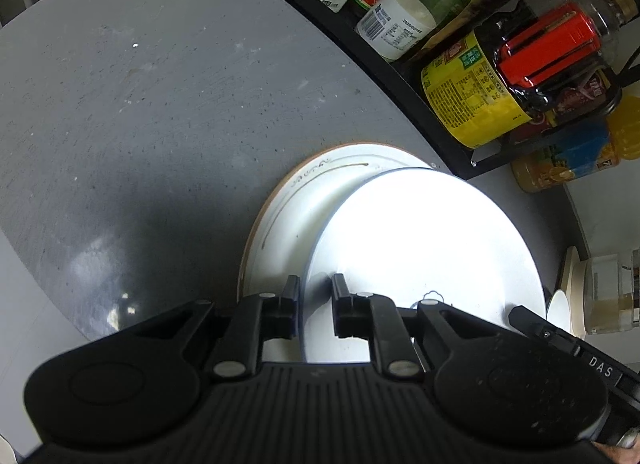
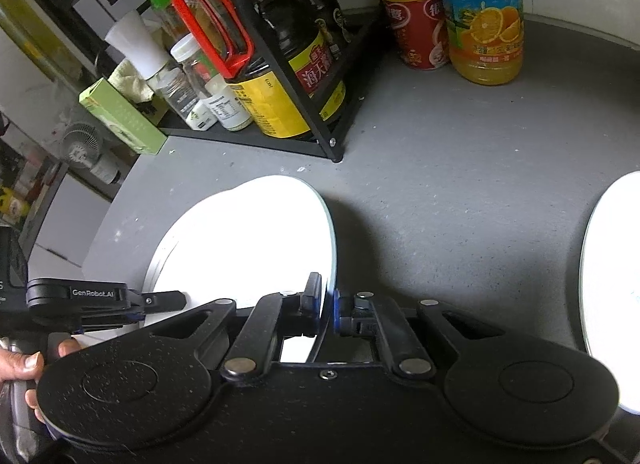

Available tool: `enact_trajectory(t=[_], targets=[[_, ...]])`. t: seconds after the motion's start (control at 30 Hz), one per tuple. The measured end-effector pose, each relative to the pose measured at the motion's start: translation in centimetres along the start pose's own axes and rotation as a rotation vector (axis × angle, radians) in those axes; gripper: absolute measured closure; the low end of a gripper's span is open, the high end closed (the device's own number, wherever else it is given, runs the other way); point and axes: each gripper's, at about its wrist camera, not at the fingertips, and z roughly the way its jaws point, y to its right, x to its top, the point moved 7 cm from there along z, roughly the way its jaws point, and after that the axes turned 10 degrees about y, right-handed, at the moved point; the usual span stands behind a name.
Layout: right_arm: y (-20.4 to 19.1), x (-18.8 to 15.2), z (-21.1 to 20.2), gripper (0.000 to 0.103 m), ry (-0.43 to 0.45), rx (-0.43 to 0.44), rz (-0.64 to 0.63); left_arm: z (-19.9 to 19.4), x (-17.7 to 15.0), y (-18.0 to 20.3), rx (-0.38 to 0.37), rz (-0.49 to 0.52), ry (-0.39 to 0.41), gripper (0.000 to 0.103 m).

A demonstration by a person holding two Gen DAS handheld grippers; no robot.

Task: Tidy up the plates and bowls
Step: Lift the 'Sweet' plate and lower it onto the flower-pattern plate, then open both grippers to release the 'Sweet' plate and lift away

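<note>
White plate pinched from both sides

Grey surface under a brown-rimmed plate. Left claw narrowed on the white plate rim, stacked above. Right claw clamped on its opposite edge. Black rack behind.

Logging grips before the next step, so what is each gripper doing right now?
Left gripper: fingers astride the rim of the white plate, closure cannot be told.
Right gripper: shut on the same plate's opposite rim.
</note>
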Motion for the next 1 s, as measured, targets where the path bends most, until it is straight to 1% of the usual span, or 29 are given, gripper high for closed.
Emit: enact_trajectory(t=[0.13,0.2,0.23,0.37,0.43,0.47,0.5,0.53,0.57,0.6,0.83,0.9,1.0], targets=[[0.0,-0.3,0.2,0.098,0.005,-0.018,0.008,0.1,0.3,0.2,0.003,0.049,-0.005,0.090],[0.0,-0.2,0.2,0.098,0.012,-0.018,0.019,-0.2,0.6,0.5,0.017,0.114,-0.007,0.089],[0.0,-0.2,0.2,0.098,0.013,-0.021,0.021,-0.4,0.8,0.6,0.019,0.129,-0.007,0.089],[0.1,-0.4,0.1,0.098,0.018,-0.030,0.035,-2.0,1.9,1.0,-0.005,0.152,-0.004,0.088],[0.1,-0.5,0.1,0.098,0.021,-0.038,0.036,-2.7,2.3,1.0,0.006,0.171,0.009,0.083],[0.1,-0.5,0.2,0.097,0.021,-0.043,0.045,-2.9,2.6,1.0,0.009,0.178,0.016,0.076],[0.1,-0.5,0.3,0.097,0.019,-0.048,0.048,-3.2,2.7,0.9,0.007,0.180,0.021,0.067],[0.0,-0.6,0.4,0.096,0.018,-0.053,0.046,-3.3,2.8,0.8,0.006,0.179,0.020,0.062],[-0.1,-0.7,0.4,0.096,0.019,-0.061,0.036,-3.2,2.9,0.7,0.015,0.181,0.016,0.053],[-0.2,-0.8,0.5,0.096,0.017,-0.066,0.031,-3.1,2.9,0.5,0.027,0.184,0.015,0.050],[-0.2,-1.0,0.9,0.095,0.013,-0.077,0.039,-1.5,2.1,-1.1,0.073,0.160,-0.007,0.050],[-0.3,-1.1,1.1,0.094,0.007,-0.077,0.042,-1.4,2.0,-1.4,0.047,0.129,-0.004,0.054],[-0.4,-1.6,1.5,0.091,-0.008,-0.083,0.034,-1.7,2.2,-1.4,0.041,0.145,0.016,0.056]])
